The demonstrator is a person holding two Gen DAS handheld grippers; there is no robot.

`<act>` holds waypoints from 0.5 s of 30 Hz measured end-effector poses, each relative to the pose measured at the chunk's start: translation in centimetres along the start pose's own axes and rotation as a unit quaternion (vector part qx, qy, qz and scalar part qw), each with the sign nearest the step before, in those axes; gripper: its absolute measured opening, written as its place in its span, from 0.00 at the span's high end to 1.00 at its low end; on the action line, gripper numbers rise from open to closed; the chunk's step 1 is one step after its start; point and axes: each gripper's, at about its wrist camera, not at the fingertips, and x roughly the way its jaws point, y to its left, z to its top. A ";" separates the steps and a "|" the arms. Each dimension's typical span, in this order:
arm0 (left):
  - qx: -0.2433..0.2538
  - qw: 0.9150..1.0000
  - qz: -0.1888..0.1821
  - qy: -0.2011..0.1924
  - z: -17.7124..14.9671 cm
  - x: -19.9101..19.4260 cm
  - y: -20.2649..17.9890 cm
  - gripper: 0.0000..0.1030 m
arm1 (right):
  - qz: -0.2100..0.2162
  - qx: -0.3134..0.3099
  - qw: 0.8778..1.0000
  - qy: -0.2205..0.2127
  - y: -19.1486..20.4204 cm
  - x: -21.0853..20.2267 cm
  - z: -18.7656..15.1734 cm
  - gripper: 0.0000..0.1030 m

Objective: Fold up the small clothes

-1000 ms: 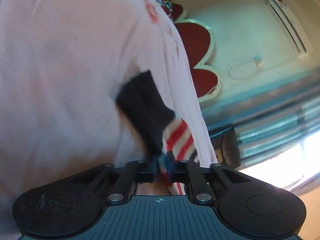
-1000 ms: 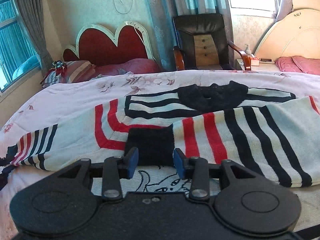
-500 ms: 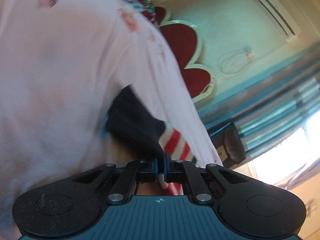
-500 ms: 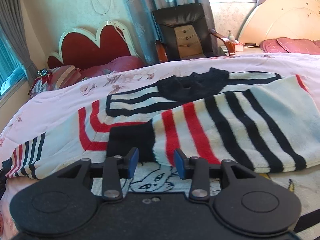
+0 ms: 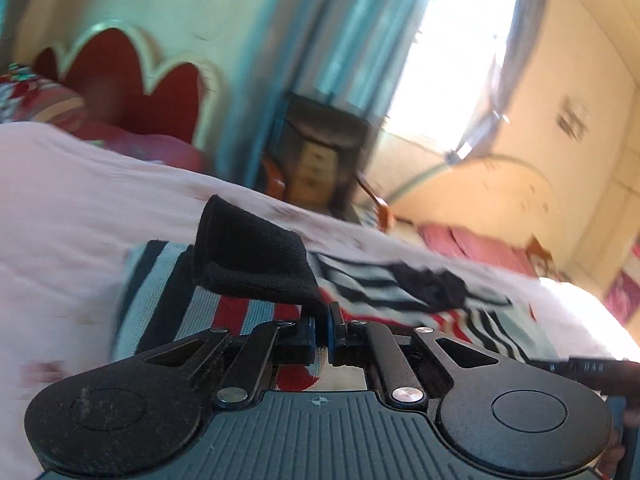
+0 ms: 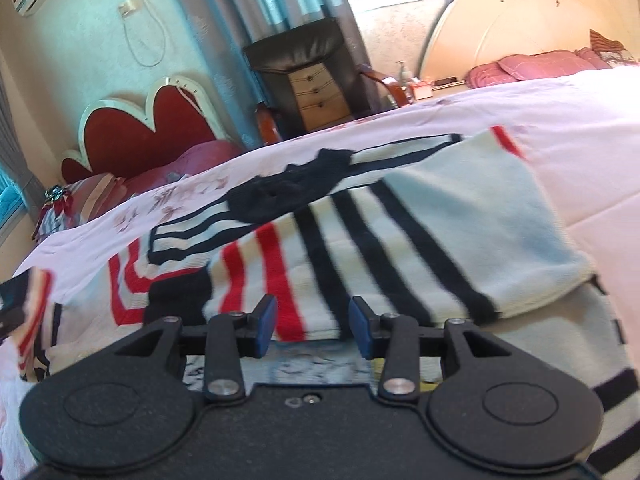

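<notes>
A small sweater [image 6: 400,232] striped in white, black and red lies flat on the bed, with its black collar [image 6: 288,188] at the far side. One sleeve is folded across its body, and that sleeve's black cuff [image 6: 176,296] lies left of my right gripper [image 6: 312,320]. The right gripper is open just above the folded sleeve, and nothing sits between its pads. My left gripper [image 5: 321,320] is shut on the other sleeve's black cuff [image 5: 248,256]. It holds the cuff lifted above the sweater [image 5: 400,292], and the striped sleeve trails below the fingers.
The pink flowered bedcover [image 6: 540,112] spreads all around the sweater. Behind the bed stand a red scalloped headboard [image 6: 152,132], a black armchair [image 6: 304,52] with a small wooden drawer unit [image 6: 320,96], and a second bed with pink pillows [image 6: 532,64].
The left gripper has risen and rolled upright, carrying the black cuff off the bedcover and over the sweater. The right gripper has slid right along the folded sleeve, away from its cuff.
</notes>
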 end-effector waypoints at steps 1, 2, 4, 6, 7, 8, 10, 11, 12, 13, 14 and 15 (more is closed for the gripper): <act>0.010 1.000 -0.007 0.007 0.1 0.7 -1.5 0.95 | -0.003 0.000 1.000 -0.002 -0.5 -0.4 0.0 0.61; 0.017 1.000 -0.013 0.014 0.1 1.4 -2.9 0.95 | -0.006 -0.001 1.000 -0.005 -1.0 -0.7 0.0 0.61; 0.024 0.999 -0.028 0.035 -0.5 1.9 -5.3 0.95 | -0.012 0.001 1.000 -0.009 -2.1 -1.5 0.2 0.61; 0.040 0.997 -0.037 0.054 -1.4 2.1 -7.5 0.95 | -0.014 0.007 1.000 -0.012 -3.2 -2.2 0.2 0.61; 0.050 0.996 -0.039 0.063 -1.6 2.5 -8.8 0.95 | -0.017 0.010 1.000 -0.014 -3.8 -2.6 0.2 0.61; 0.058 0.995 -0.040 0.072 -1.7 3.1 -9.7 0.95 | -0.018 0.013 1.000 -0.015 -4.3 -2.9 0.2 0.60; 0.075 0.992 -0.042 0.093 -3.5 3.2 -11.4 0.95 | -0.020 0.021 0.999 -0.015 -5.5 -3.3 0.3 0.60; 0.079 0.990 -0.044 0.106 -4.0 3.5 -11.8 0.95 | -0.021 0.026 0.999 -0.014 -6.0 -3.4 0.3 0.60; 0.083 0.989 -0.043 0.114 -4.4 3.8 -12.3 0.95 | -0.022 0.030 0.999 -0.012 -6.5 -3.5 0.3 0.59; 0.091 0.988 -0.036 0.118 -4.9 4.0 -12.8 0.95 | -0.022 0.035 0.999 -0.010 -6.9 -3.6 0.3 0.59; 0.103 0.987 -0.029 0.120 -5.2 4.2 -13.5 0.94 | -0.021 0.040 0.999 -0.007 -7.2 -3.6 0.3 0.59; 0.116 0.986 -0.023 0.119 -5.5 4.2 -14.1 0.93 | -0.019 0.045 0.999 -0.005 -7.5 -3.6 0.3 0.58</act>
